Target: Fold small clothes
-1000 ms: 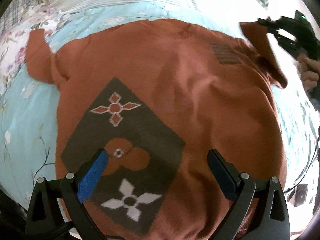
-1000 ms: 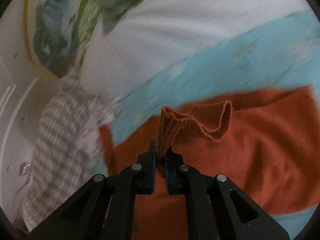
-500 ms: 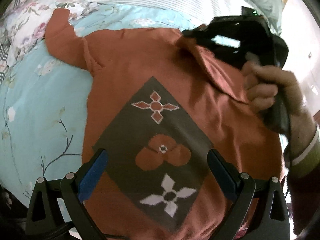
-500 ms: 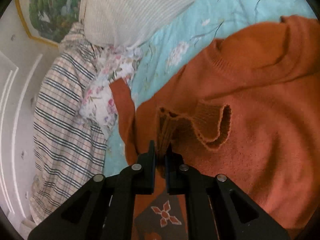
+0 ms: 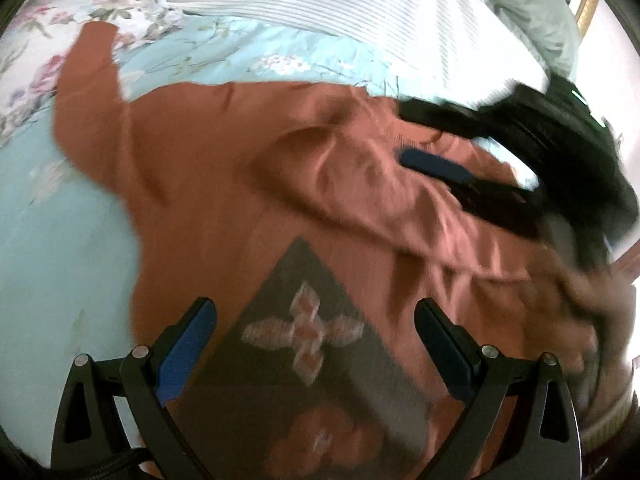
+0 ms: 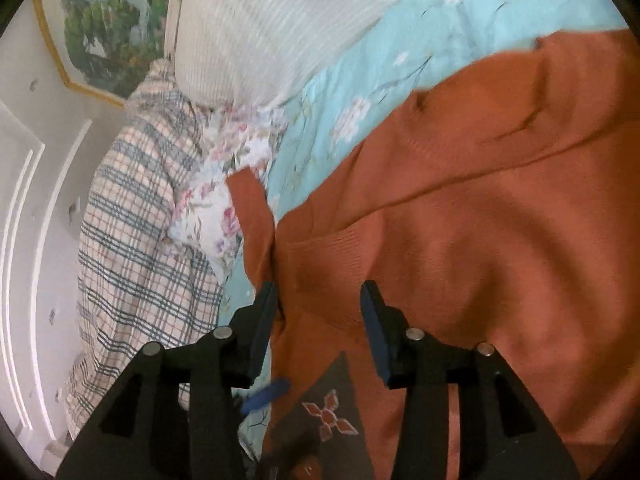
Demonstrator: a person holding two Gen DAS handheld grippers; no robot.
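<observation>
Half a second ago the right gripper [image 6: 320, 312] pinched the ribbed cuff; now its fingers are spread and the sleeve [image 5: 360, 184] lies folded across the sweater [image 5: 208, 200]'s chest, slanting from 10 to 4 o'clock in the left view. The left gripper [image 5: 316, 332] has stayed spread wide, holding nothing, above the dark diamond patch [image 5: 304, 344], which has slid toward 6 o'clock. The view is blurred by motion.

The sweater is a rust-orange fine knit with ribbed edges, lying flat on a pale blue floral bedspread [image 5: 48, 248]. Its other sleeve [image 5: 88, 68] reaches out toward 10 o'clock. The patch bears a four-petal cross in orange and grey. In the right view, a plaid blanket [image 6: 132, 240] lies at 9 o'clock and a white ribbed pillow [image 6: 272, 28] at 12.
</observation>
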